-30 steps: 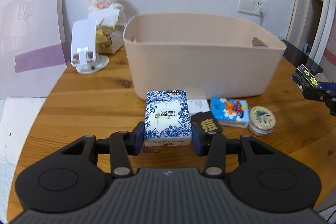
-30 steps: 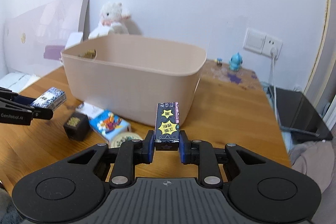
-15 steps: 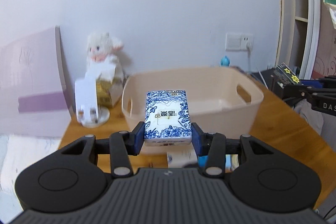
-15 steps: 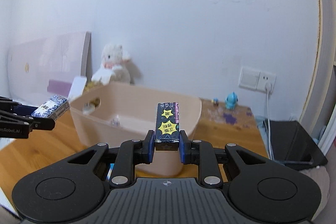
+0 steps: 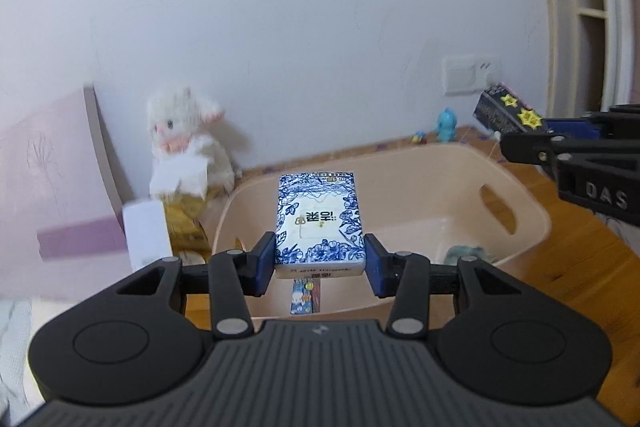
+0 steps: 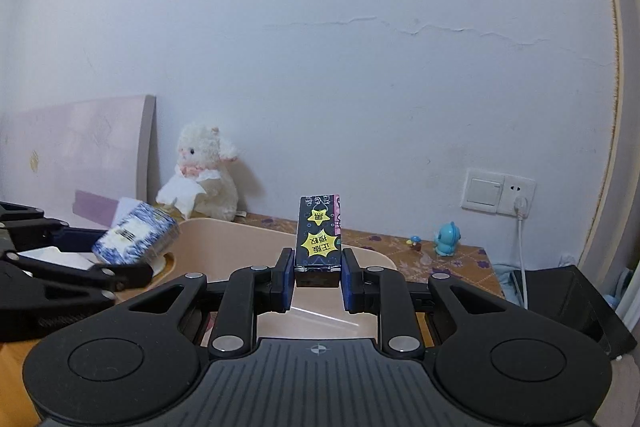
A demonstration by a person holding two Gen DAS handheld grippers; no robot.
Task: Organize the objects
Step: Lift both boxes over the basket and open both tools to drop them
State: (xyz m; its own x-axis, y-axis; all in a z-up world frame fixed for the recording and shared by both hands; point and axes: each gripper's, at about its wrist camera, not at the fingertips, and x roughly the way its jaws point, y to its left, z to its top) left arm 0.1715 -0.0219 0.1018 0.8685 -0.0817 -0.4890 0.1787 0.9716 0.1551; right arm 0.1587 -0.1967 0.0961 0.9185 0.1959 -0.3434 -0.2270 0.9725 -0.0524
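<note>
My left gripper is shut on a blue-and-white floral tissue pack and holds it over the near rim of the beige plastic bin. My right gripper is shut on a dark box with yellow star stickers, above the bin. The dark box also shows in the left wrist view, over the bin's right side. The tissue pack also shows in the right wrist view. A small colourful card and a greenish item lie inside the bin.
A white plush lamb sits by the wall behind a white phone stand and a gold box. A pink board leans at left. A blue figurine stands near the wall socket.
Both grippers have lifted their objects off the table and moved forward over the bin. The table items in front of the bin have dropped out of view.
</note>
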